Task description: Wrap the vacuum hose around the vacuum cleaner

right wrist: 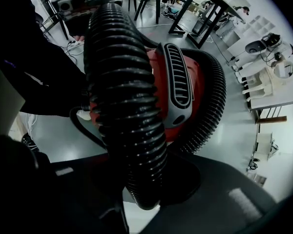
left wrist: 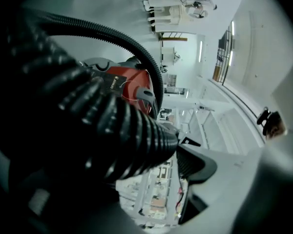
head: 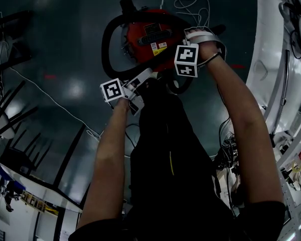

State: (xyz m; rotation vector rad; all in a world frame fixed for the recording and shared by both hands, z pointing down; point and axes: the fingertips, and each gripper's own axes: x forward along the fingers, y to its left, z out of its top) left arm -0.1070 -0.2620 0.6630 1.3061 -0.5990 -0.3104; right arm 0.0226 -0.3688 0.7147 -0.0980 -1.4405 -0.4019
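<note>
The red vacuum cleaner [head: 150, 36] is seen standing on a dark floor [head: 65, 44]. The black ribbed vacuum hose [head: 106, 41] is curved closely round the cleaner's body, along its sides and its far end.

The right gripper [right wrist: 144, 184] is held just above the cleaner and is pointed steeply down at it. Its jaws are clamped on the hose, which is pinched between them. From that grip the hose is carried up across the cleaner's grey grille [right wrist: 178, 82]. Another stretch is seen bent round the cleaner's side behind it.

The left gripper [head: 143, 80] is held at the cleaner's near end, beside the right one. Its jaws are spread wide apart. A thick stretch of hose is lodged between them, pressed towards one side. The pad [left wrist: 195, 162] of the other jaw is found at the hose's edge; whether it is touched cannot be told.
</note>
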